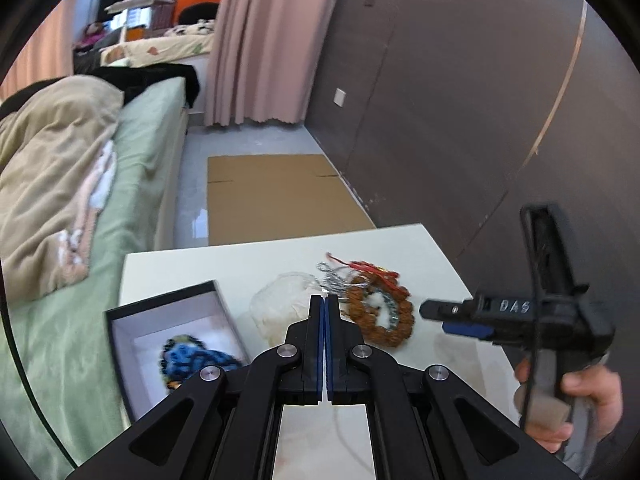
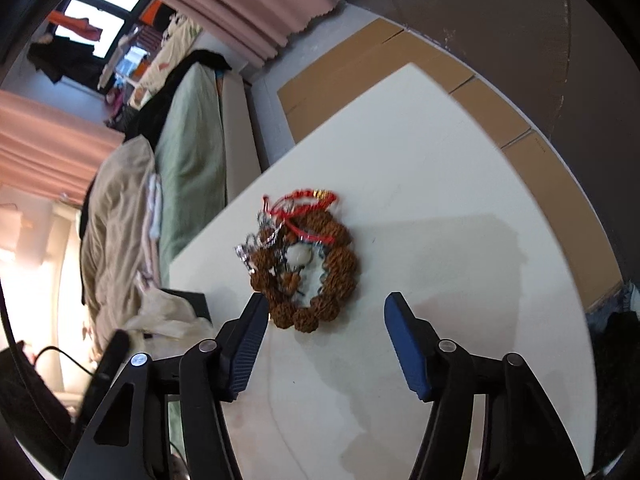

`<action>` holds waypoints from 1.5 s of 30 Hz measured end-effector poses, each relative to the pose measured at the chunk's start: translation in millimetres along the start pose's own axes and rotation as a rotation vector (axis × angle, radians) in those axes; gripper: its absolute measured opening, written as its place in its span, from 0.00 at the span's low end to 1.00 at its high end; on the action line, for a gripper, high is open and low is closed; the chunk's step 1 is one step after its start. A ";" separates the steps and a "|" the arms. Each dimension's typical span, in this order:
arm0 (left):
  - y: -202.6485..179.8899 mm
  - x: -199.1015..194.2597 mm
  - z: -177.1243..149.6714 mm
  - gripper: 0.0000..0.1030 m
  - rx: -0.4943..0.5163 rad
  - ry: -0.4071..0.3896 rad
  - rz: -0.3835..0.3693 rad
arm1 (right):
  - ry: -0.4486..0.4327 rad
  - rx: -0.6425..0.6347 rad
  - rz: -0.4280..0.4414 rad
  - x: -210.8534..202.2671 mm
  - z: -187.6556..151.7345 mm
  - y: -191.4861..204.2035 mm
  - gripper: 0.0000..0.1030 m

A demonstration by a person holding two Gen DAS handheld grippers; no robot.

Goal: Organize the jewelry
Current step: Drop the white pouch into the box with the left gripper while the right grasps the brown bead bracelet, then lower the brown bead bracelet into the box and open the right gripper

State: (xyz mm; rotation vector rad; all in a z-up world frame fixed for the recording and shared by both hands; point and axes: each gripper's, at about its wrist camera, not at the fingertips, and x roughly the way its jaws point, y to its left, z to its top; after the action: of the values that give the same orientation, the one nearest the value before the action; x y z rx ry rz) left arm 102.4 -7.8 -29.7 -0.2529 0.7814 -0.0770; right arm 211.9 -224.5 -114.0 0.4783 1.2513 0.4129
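A brown bead bracelet [image 1: 380, 312] lies on the white table [image 1: 400, 248], tangled with a red cord [image 1: 372, 270] and a silver chain [image 1: 332, 278]. An open dark box [image 1: 132, 320] at the left holds blue beaded jewelry [image 1: 192, 356]. My left gripper [image 1: 324, 300] is shut and empty, raised between box and pile. My right gripper [image 2: 326, 304] is open, just short of the brown bracelet [image 2: 316, 272]; its left fingertip is beside the beads. It also shows in the left wrist view [image 1: 436, 314], right of the pile.
A crumpled clear plastic bag [image 1: 280, 308] lies between the box and the pile. A bed [image 1: 80, 200] with a beige blanket runs along the left. Flat cardboard [image 1: 276, 200] lies on the floor beyond the table. A dark wall [image 1: 460, 100] stands right.
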 end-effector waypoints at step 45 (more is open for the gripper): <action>93.7 -49.6 11.5 0.82 -0.225 -0.051 0.015 | -0.238 -0.173 0.280 -56.4 -20.4 68.3 0.19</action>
State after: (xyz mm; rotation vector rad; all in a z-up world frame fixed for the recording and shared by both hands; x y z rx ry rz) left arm 73.0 93.0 -11.6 -0.4610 0.7413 0.0321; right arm 174.9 -196.0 -36.1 0.5392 0.9120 0.6751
